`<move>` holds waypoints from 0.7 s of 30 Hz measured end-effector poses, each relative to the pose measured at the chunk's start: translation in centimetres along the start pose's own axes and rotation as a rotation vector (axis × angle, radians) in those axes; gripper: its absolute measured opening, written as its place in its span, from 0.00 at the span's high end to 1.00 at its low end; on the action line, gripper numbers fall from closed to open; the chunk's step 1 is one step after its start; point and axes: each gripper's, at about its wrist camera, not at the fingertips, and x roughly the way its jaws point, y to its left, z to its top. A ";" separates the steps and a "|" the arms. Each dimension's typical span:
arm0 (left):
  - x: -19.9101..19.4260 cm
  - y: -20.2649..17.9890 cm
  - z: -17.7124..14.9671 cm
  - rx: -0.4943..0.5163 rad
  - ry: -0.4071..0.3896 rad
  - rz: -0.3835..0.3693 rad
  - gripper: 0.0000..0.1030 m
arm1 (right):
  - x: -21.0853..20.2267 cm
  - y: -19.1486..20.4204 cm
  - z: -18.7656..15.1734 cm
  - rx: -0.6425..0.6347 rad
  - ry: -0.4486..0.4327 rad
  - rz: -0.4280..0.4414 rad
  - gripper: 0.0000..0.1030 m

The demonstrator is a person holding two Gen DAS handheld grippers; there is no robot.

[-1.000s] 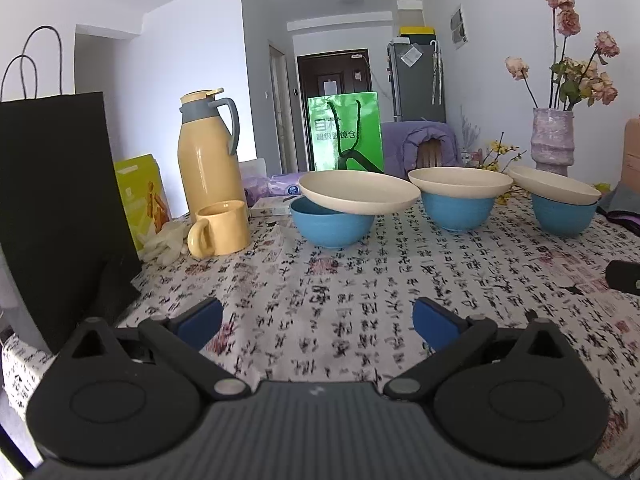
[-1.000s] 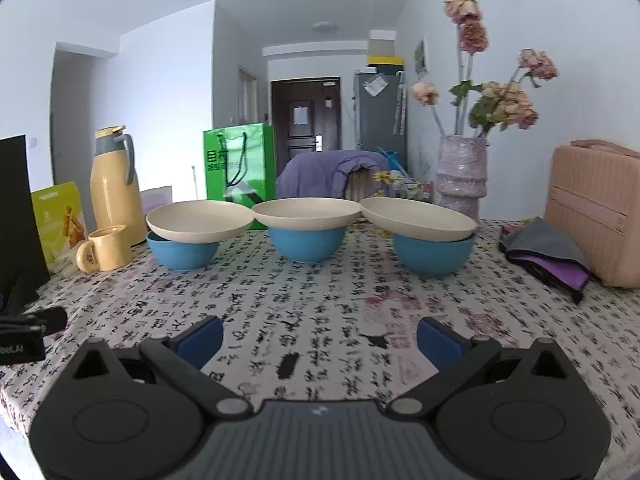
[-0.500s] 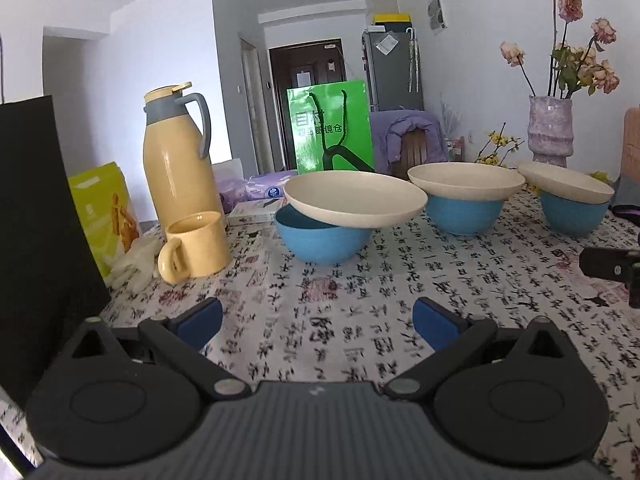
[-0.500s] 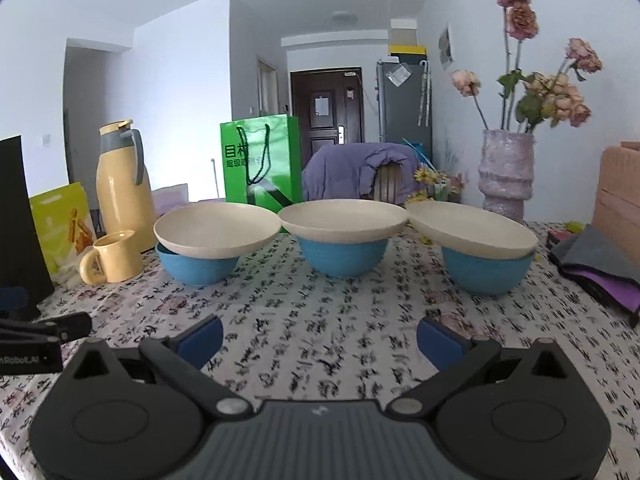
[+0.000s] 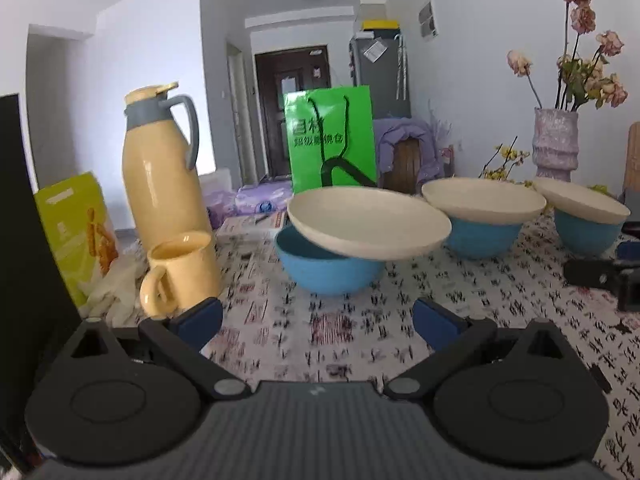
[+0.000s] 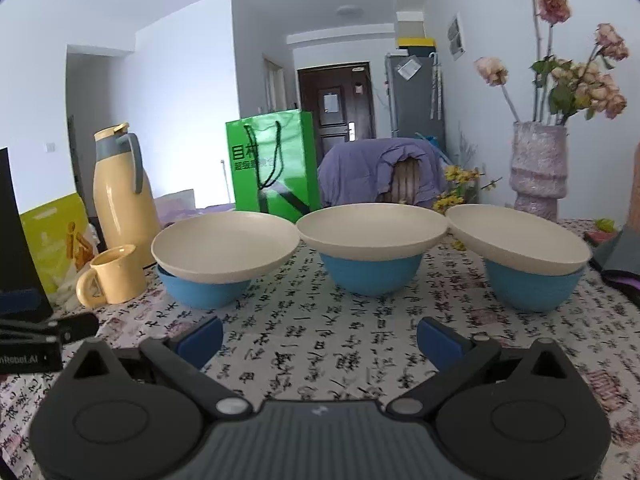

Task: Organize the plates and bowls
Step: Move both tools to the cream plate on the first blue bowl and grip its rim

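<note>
White walls enclose a daylit room; far back stands a dark brown door, a grey refrigerator to its right, and a purple-draped chair nearer.

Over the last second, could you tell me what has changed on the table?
Both grippers advanced toward the row of bowls: the left gripper closed in on the left plate and its blue bowl, the right gripper on the middle plate. Nothing was grasped; jaws stayed open. Plates, bowls, mug unmoved.

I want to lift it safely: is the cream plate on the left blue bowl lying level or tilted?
Tilted. The cream plate overhangs the left blue bowl, exposing the bowl's left rim.
</note>
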 end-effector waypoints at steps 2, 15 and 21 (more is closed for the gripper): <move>0.7 0.2 0.5 0.018 -0.011 0.000 0.00 | 0.9 0.1 0.2 0.004 0.003 0.015 0.00; 6.4 1.8 5.1 0.062 -0.032 0.005 0.00 | 7.4 0.7 2.1 0.044 0.080 0.117 0.00; 11.2 2.9 7.3 0.044 0.012 -0.030 0.00 | 10.0 0.9 4.1 0.088 0.017 0.134 0.00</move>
